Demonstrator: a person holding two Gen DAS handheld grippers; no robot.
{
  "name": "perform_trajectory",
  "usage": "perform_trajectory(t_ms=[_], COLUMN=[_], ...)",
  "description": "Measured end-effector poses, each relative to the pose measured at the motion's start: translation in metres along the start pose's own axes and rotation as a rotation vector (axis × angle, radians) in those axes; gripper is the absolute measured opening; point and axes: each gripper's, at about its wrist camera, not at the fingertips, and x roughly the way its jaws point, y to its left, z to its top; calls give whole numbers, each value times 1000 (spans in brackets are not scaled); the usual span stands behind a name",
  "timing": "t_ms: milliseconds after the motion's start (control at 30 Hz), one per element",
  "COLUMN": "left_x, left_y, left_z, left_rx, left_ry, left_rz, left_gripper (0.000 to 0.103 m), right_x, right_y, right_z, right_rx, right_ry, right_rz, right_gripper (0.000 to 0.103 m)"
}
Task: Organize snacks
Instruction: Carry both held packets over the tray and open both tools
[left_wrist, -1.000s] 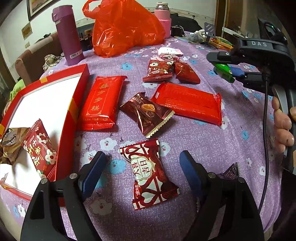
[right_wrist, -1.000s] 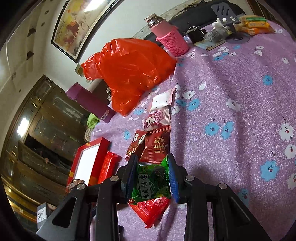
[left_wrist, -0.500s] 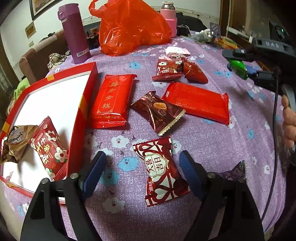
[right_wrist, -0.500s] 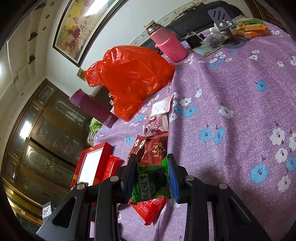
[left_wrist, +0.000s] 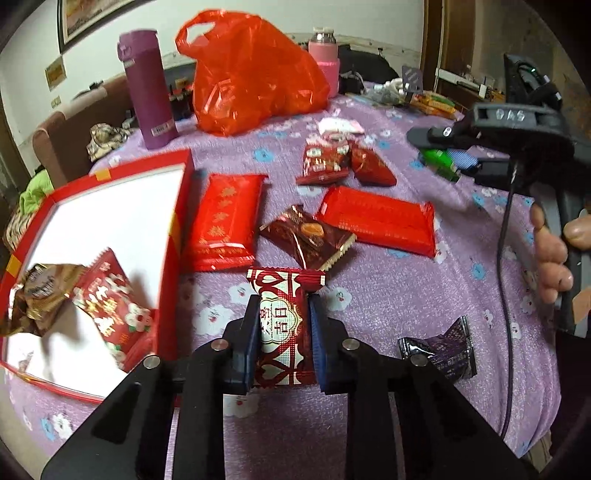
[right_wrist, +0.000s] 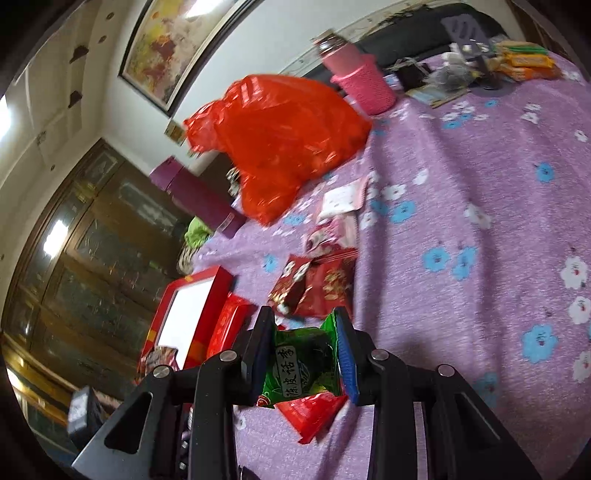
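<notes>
Left claw: fingers pressed onto a red-and-white heart-pattern candy, one blue pad on each long side. The wrapper's far crimped end projects past the fingertips; its near end sits between the finger bases. Whether the candy rests on the counter or is lifted clear of it cannot be determined.

Immediately left of this claw lies the open red box with a white interior. Inside, at the near end, are a red flower-print packet and a brown-gold packet, touching each other.

Beyond the claw, on the purple flowered cloth: a dark red cookie packet just past the candy's far end; a long red bar beside the box wall; a second long red bar to the right. Further off, a cluster of small red packets. A dark purple wrapper lies near right.

Right claw: pinching a green packet between its pads, held above the counter, with a red packet hanging below it. Whether the red one is also gripped cannot be determined.

Far end of counter: orange plastic bag, purple flask, pink bottle.
</notes>
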Motion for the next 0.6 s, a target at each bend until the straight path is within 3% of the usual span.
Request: perform_trajectory(t_ms=[167,367,600], left_x=[-21,-46,-52], left_y=[14,63,109], left_z=[4,5,-1], left_rx=[-15,-91,-155], left_ry=[-67,-136,-158], left_rz=[17,106,197], left_gripper=[22,22,22], right_x=[9,22,50], right_y=[16,42,105], right_z=[-7,-17,-30], right_rx=[-53,-91,-172], right_ry=[29,73,133], right_rz=[39,46,99], right_gripper=[33,33,33])
